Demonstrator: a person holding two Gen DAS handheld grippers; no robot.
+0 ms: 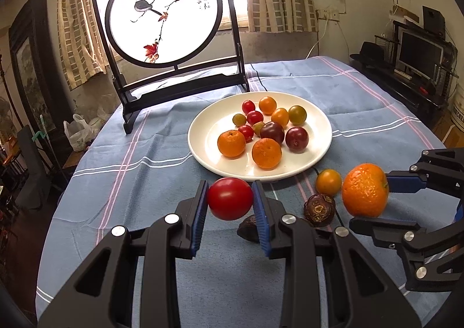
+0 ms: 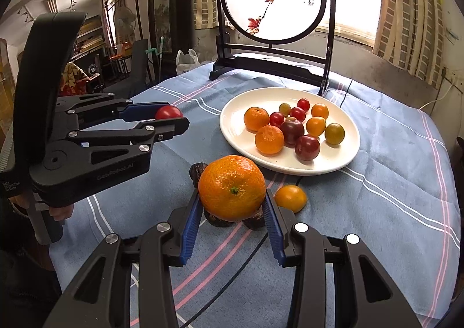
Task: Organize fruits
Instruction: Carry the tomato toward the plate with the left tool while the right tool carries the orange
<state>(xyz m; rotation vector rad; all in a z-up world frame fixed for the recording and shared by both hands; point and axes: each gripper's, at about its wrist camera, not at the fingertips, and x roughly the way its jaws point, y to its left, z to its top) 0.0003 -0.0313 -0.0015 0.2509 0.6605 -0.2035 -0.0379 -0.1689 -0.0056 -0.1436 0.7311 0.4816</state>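
The left gripper (image 1: 230, 202) clamps a red tomato (image 1: 230, 202), roundish, no clear long axis. The right gripper (image 2: 232, 206) clamps a mandarin (image 2: 231, 187), stem end toward the camera. Both hang at the plate's (image 1: 200, 151) six o'clock.

A red tomato (image 1: 230, 202) and a mandarin (image 2: 231, 188) hang clamped above the cloth, near the fruit-laden white plate (image 1: 324, 136).

Both cameras look forward and downward along their own fingers, close over the blue tablecloth (image 1: 121, 171). The left wrist view sits left of the white plate (image 1: 319, 151), the right wrist view right. Both share the plate and bird screen (image 2: 274, 0).
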